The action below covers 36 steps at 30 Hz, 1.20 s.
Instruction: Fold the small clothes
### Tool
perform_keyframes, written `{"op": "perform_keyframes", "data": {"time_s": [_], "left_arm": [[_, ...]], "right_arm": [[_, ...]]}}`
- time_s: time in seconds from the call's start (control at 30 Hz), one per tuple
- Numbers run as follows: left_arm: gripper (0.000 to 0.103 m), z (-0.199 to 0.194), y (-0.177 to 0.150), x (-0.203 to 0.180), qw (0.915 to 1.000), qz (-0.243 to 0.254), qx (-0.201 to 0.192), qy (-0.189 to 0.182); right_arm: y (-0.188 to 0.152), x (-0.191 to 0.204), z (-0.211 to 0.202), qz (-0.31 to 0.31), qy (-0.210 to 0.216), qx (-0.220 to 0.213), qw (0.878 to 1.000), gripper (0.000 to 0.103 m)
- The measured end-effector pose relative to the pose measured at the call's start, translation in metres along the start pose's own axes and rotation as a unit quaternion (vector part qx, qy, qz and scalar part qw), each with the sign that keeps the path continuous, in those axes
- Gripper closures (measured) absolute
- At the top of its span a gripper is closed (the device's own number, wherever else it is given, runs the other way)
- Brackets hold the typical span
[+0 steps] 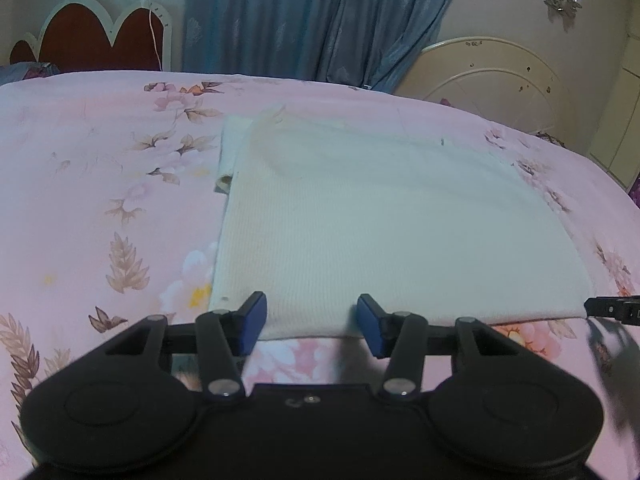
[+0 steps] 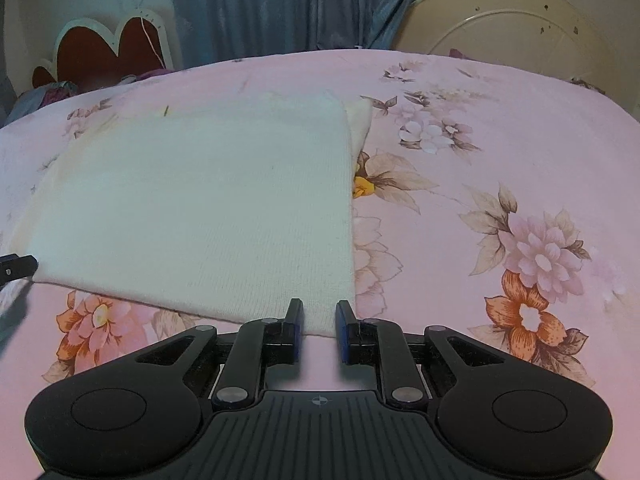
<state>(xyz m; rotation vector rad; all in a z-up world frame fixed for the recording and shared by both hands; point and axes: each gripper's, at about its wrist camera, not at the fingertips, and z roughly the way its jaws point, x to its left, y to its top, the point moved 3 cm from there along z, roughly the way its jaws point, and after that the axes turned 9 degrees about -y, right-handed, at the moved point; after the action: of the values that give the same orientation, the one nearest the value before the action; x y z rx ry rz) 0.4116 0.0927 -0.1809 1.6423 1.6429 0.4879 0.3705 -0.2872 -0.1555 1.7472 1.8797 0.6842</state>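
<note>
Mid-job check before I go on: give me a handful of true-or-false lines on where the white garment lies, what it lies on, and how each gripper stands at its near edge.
1. The white garment lies flat on a pink floral bedsheet. True.
2. The left gripper has lifted the garment's near hem clear of the sheet. False: the hem lies on the sheet, and the blue pads stand apart on either side of it.
3. The right gripper sits at the garment's near right corner. True.
4. The right gripper's jaws gape wider than the left's. False: they are the narrower pair.
5. A green curtain hangs behind the bed. False: the curtain is blue.
</note>
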Motion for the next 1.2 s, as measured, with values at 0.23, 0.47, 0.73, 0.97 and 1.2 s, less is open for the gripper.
{"op": "perform_keyframes", "data": {"time_s": [0.23,0.47,0.73,0.97,1.2], "left_arm": [[0.057,-0.009,0.002,0.011,0.9997,-0.023,-0.009,0.006],[0.057,-0.006,0.001,0.014,0.9996,-0.028,0.0,0.007],[0.043,-0.027,-0.003,0.001,0.9991,-0.037,-0.003,0.018],[0.058,-0.042,-0.016,-0.002,0.9938,-0.11,-0.009,-0.013],[0.062,-0.026,-0.039,0.047,0.9284,-0.356,-0.059,-0.088]], "right_arm": [[0.003,-0.003,-0.004,0.002,-0.003,-0.004,1.0,0.086],[-0.001,-0.01,0.0,0.011,-0.004,0.008,1.0,0.086],[-0.005,-0.018,-0.043,0.038,0.029,-0.037,0.998,0.086],[-0.006,-0.011,-0.08,0.041,0.061,-0.07,0.995,0.086],[0.005,-0.003,-0.081,0.05,0.07,-0.073,0.994,0.086]]}}
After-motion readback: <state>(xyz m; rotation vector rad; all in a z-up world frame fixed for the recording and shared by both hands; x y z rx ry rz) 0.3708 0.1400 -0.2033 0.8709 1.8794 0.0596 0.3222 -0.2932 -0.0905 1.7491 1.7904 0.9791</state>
